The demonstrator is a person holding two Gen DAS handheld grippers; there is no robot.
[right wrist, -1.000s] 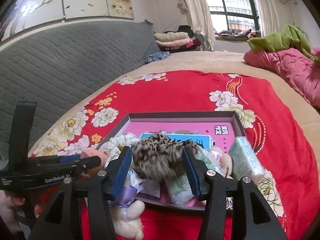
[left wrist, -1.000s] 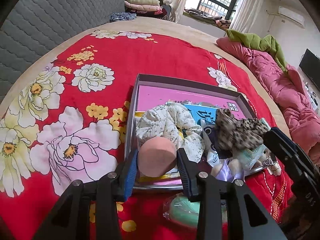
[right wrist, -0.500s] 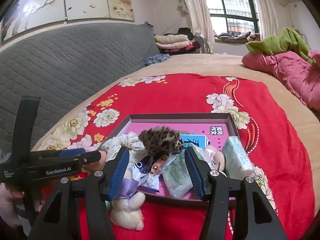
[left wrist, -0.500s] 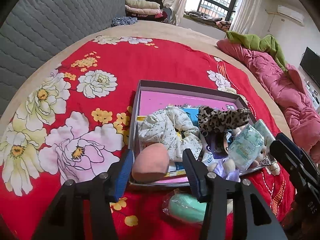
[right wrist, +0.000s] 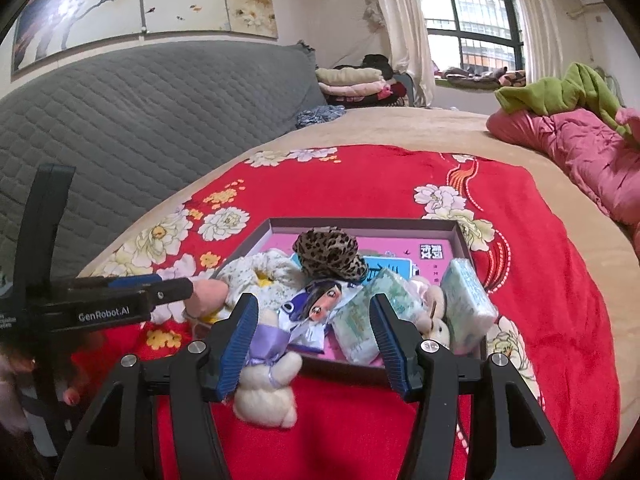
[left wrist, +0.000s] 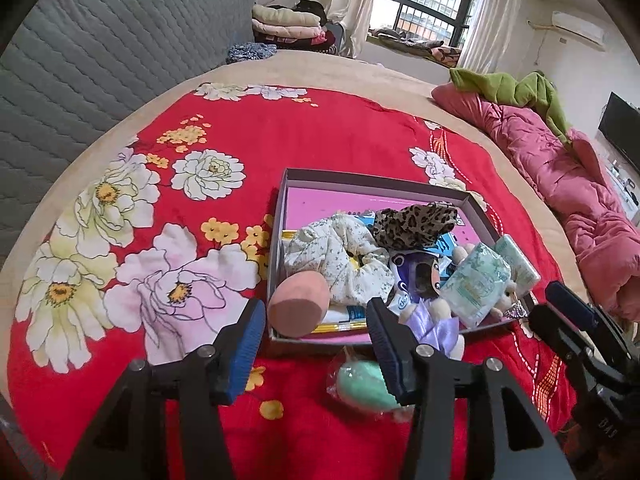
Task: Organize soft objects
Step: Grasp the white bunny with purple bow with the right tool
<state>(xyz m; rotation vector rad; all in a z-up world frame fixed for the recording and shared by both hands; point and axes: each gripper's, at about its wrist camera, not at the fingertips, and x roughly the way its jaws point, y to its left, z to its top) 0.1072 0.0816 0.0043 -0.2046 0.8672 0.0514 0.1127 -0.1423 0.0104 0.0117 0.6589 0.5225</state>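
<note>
A shallow grey box point(left wrist: 360, 178) with a pink floor lies on the red flowered blanket. In its near left corner rests a pink sponge point(left wrist: 298, 304). My left gripper point(left wrist: 316, 310) hangs open just in front of and above the sponge, touching nothing. A leopard scrunchie point(right wrist: 330, 254) lies on top of the pile, beside a white floral scrunchie point(left wrist: 340, 260). My right gripper point(right wrist: 314, 306) is open and empty, short of the box's near edge. A plush toy with a purple ribbon point(right wrist: 268, 384) droops over that edge. A mint sponge in plastic point(left wrist: 362, 384) lies outside the box.
Two tissue packs point(right wrist: 468, 300) and a cartoon packet point(right wrist: 316, 304) crowd the box's right side. A pink quilt point(left wrist: 580, 192) with green cloth lies along the bed's right side. A grey padded headboard point(right wrist: 140, 120) stands at the left. A hand point(right wrist: 76, 392) holds the left gripper.
The left jaws opened off the pink sponge, which now lies in the box. The right jaws let go of the leopard scrunchie onto the pile. Both grippers drew back and up.
</note>
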